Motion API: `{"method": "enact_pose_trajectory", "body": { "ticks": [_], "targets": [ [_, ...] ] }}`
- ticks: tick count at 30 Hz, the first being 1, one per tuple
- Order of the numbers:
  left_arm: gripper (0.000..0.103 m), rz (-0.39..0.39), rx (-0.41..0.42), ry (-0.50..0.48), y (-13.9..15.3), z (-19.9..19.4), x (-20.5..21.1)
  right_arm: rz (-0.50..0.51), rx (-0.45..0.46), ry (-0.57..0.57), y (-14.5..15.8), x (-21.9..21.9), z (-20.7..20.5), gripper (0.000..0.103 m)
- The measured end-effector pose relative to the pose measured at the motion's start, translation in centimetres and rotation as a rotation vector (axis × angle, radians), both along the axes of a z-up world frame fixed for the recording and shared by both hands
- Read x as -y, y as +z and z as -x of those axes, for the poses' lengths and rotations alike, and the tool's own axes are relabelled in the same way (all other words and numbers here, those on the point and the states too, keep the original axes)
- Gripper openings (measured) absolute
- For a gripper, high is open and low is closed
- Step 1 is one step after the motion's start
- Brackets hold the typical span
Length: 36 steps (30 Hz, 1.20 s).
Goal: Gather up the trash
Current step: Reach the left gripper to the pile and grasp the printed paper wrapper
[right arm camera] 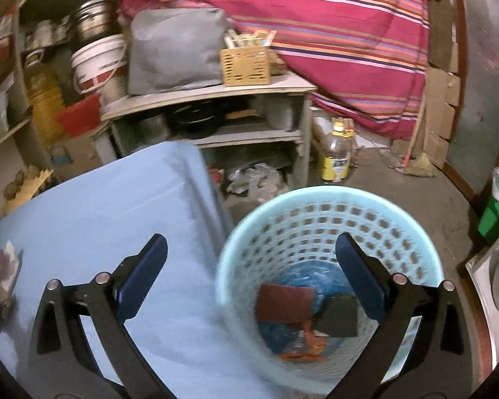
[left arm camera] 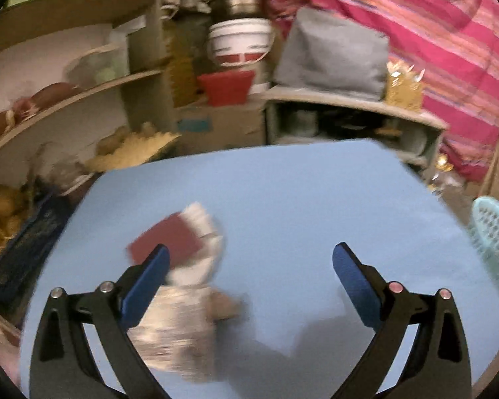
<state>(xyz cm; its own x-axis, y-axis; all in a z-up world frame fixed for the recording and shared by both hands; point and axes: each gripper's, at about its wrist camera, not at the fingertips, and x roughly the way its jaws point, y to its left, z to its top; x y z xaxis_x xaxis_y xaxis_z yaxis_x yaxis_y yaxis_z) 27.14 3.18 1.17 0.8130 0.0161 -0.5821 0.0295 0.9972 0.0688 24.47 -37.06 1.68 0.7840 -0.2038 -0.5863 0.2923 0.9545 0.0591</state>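
Observation:
On the blue table (left arm camera: 299,193) lies a blurred heap of trash: a dark red card (left arm camera: 169,242) on crumpled white paper (left arm camera: 196,259), with a silvery wrapper (left arm camera: 176,329) nearer to me. My left gripper (left arm camera: 249,259) stands open over the table; its left finger overlaps the heap and nothing sits between the jaws. In the right wrist view the pale blue basket (right arm camera: 329,206) stands beside the table (right arm camera: 99,199). It holds a dark red piece (right arm camera: 282,302), a black block (right arm camera: 339,316), blue plastic and orange scraps. My right gripper (right arm camera: 249,256) is open and empty above the basket's rim. The heap (right arm camera: 3,276) shows at far left.
Cluttered shelves (left arm camera: 83,86) stand left of the table, a low shelf unit (right arm camera: 216,99) with a grey bag (right arm camera: 176,50) behind it. A white bucket (left arm camera: 239,43), a striped pink cloth (right arm camera: 332,26) and a bottle (right arm camera: 336,153) on the floor lie beyond. The basket's edge (left arm camera: 495,232) shows at right.

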Motion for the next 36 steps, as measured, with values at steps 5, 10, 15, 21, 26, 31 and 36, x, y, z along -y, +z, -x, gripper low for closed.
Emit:
{"method": "enact_pose_trajectory", "body": {
  "ticks": [5,10,15,21,26,31,36],
  "targets": [
    [0.096,0.007,-0.044,0.052,-1.6,0.6,-4.8,0.021,-0.024,0.061,-0.6,-4.3,-1.4,0.098],
    [0.096,0.051,-0.084,0.044,-2.4,2.1,-6.3,0.067,-0.039,0.124,-1.0,-8.2,-2.2,0.098],
    [0.096,-0.024,-0.093,0.022,-4.3,3.3,-5.3,0.147,-0.059,0.169,-1.7,-11.5,-2.9,0.098],
    [0.086,-0.047,-0.115,-0.015,-5.9,3.7,-4.6,0.201,-0.063,0.221,-2.1,-14.5,-2.9,0.098],
    [0.053,-0.016,-0.179,-0.022,-6.9,3.0,-5.3,0.199,-0.068,0.252,-2.5,-16.1,-3.0,0.098],
    [0.031,0.015,-0.155,-0.026,-6.1,3.4,-6.5,0.173,-0.068,0.288,-2.7,-17.7,-3.1,0.098],
    [0.019,0.012,-0.121,-0.010,-5.1,4.1,-8.0,0.123,-0.078,0.345,-3.0,-20.0,-3.3,0.098]
  ]
}}
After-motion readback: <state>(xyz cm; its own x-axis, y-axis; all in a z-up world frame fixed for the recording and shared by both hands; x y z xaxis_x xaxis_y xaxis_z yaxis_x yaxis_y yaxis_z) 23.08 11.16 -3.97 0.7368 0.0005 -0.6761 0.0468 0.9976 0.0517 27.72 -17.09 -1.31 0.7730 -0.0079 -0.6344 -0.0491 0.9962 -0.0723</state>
